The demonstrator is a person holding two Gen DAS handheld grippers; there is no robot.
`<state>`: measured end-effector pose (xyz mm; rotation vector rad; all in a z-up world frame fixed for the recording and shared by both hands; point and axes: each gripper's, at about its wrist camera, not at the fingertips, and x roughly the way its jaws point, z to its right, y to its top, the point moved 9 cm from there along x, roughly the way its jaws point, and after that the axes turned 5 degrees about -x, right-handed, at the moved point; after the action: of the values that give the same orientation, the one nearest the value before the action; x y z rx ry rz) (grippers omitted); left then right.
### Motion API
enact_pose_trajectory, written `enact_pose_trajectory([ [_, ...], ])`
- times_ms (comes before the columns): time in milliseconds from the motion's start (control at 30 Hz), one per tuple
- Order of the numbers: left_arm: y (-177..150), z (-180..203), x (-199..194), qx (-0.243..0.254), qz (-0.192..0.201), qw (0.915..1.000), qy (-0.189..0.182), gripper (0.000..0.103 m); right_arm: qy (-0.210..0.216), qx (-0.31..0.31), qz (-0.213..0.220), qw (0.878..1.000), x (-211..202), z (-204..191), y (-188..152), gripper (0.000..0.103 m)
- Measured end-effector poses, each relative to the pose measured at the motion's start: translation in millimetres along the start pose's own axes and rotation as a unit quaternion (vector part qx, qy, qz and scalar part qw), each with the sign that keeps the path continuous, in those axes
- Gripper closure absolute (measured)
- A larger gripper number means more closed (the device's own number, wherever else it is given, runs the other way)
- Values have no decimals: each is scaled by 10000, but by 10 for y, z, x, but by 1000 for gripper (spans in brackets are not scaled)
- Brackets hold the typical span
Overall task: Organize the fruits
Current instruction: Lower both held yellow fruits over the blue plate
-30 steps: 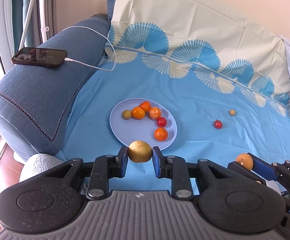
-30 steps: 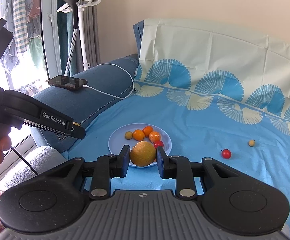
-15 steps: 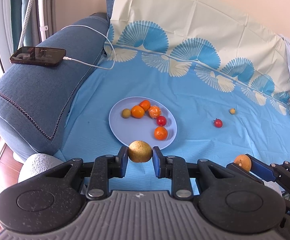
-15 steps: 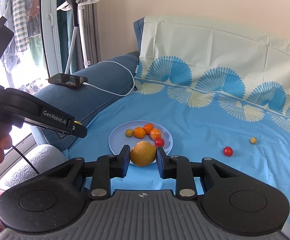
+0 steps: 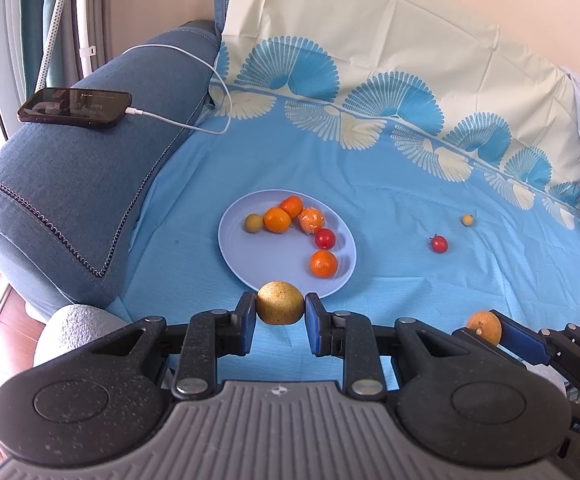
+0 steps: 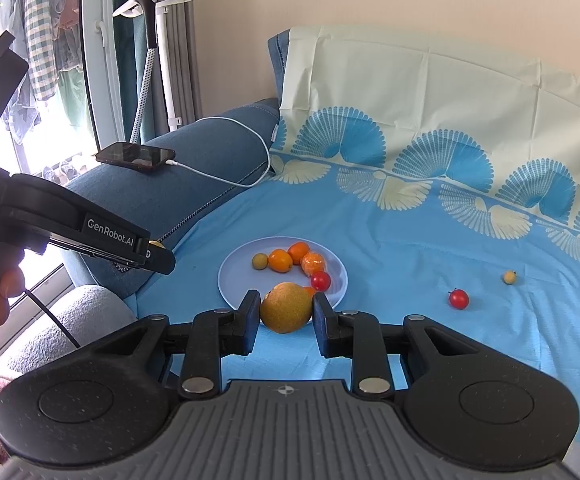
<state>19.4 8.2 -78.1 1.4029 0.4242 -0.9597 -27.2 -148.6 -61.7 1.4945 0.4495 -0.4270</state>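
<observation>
Biggest worry here is rolling. The plate [image 5: 250,268] sits on a soft sofa seat covered by a blue cloth [image 5: 390,184], so it probably isn't dead level, and it already carries a curved row of small round fruit: a little greenish one [image 5: 253,223], three mandarins [image 5: 277,220] bunched at the far side, a cherry tomato [image 5: 325,238] and one more mandarin [image 5: 323,263] nearer the front. Drop anything from height and it could knock those around or bounce off the rim onto the cloth. My guess is both hands going in at once is also asking for a claw-on-claw bump over a plate this small.

The left claw [image 5: 280,312] is pinching a speckled yellow-brown round fruit [image 5: 280,303], which hangs right over the plate's near rim in its own view. The right claw [image 6: 286,314] is clamped on a bigger yellow-orange fruit [image 6: 286,307], maybe a pear or an orange, hard to say, also hovering just at the near edge of the plate and hiding part of the front mandarin.

Out on the cloth, well to the right of the plate, a loose cherry tomato [image 5: 439,243] and a tiny yellow fruit [image 5: 467,220] aren't sorted yet. Neither claw is anywhere near those two.
</observation>
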Motion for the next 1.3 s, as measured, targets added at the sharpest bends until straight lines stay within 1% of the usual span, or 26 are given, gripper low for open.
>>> enact_pose_trajectory([
  [300,47,-40,78,-48,-48,10000,30,74,3,1,-83,10000,67,20,10,74],
  [667,312,-140,285,-177,-27,9997,160,74,4,-6,-196,9998,344,73,61,74],
  [1000,556,-237,682,-296,-172,9990,286,74,114,13,-328,9994,821,89,187,74],
  [1300,671,-244,1221,-295,-525,9974,402,74,216,59,-556,9982,1426,155,184,74],
])
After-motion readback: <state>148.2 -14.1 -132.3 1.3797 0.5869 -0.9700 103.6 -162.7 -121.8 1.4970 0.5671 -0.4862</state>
